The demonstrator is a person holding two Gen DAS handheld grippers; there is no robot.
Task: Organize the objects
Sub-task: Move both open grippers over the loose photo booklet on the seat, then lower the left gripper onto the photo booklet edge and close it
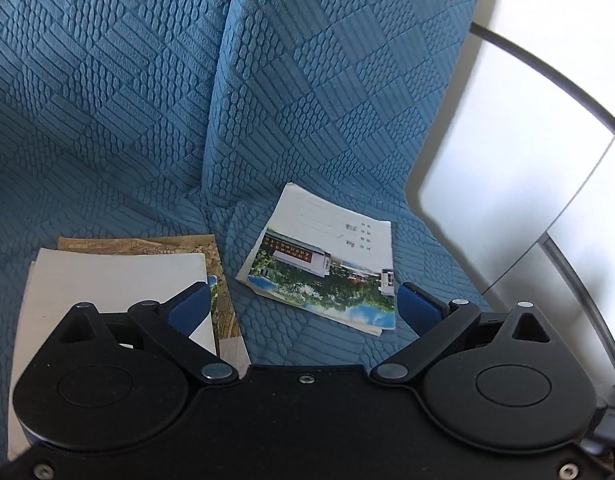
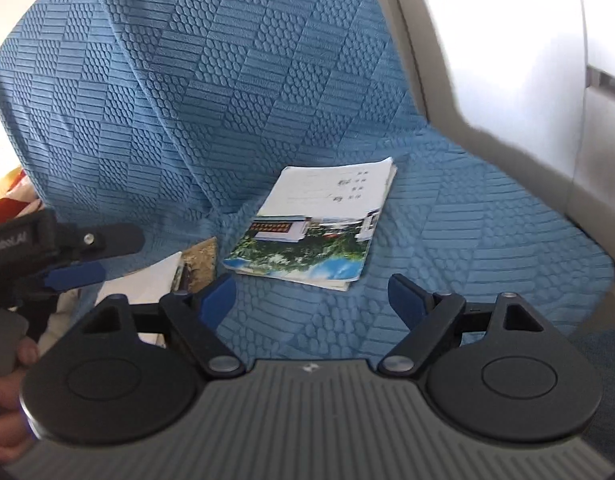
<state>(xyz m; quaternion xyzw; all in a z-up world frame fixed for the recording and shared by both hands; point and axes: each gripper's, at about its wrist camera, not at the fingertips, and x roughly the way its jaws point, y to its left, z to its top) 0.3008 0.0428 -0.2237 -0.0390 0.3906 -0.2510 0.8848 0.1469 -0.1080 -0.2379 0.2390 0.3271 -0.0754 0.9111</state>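
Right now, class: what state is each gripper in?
Left gripper: open, holding nothing.
Right gripper: open, holding nothing.

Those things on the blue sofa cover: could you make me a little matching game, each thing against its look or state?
Things:
1. photo booklet
2. white sheet
3. right tool
4. sofa cover

Descriptions:
A. blue, textured
B. jaws apart, nothing between them
C. building and trees on its cover
D. plain, lying on a brownish print

Pairs: 1-C, 2-D, 3-B, 4-A
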